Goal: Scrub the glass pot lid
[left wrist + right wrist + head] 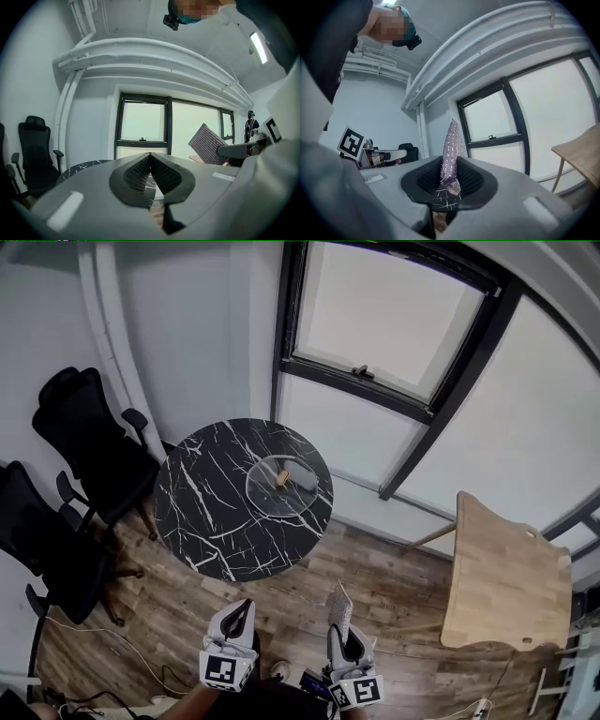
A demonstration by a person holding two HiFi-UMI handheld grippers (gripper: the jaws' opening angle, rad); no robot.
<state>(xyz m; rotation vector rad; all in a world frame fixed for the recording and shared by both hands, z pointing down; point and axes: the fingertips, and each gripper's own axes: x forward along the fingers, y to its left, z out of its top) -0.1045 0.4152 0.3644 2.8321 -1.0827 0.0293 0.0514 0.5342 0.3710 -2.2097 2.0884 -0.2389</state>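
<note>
On the round black marble bench (202, 512) at the middle of the head view, the glass pot lid (267, 498) lies flat on the right half of the top, with a small tan piece and a grey piece at its centre. Two black office chairs (89, 442) stand at the left, a pale wooden table (506, 577) at the right, and a dark-framed window (394, 324) on the far wall. At the near edge, over the wooden floor (394, 596) and well apart from the lid, the left gripper (246, 606) and the right gripper (336, 632) point toward the bench. A scrub cloth (339, 604) stands up from the right one.

Left gripper view: the left gripper (150, 158) has its jaws clenched tip to tip with nothing between them. Beyond them show the bench (84, 166), an office chair (30, 150) at the left and the window (143, 122). At the right, the grey woven scrub cloth (207, 144) juts up from the other gripper.

Right gripper view: the right gripper (450, 178) has its jaws grasping the scrub cloth (450, 150), a glittering strip that stands upright between the ribbed pads. A sliver of the marble bench (442, 201) shows just below the jaws. The left gripper (386, 154) lies level at the left with its marker cube (350, 142), and the wooden table (581, 157) sits at the right under the window (492, 119).
</note>
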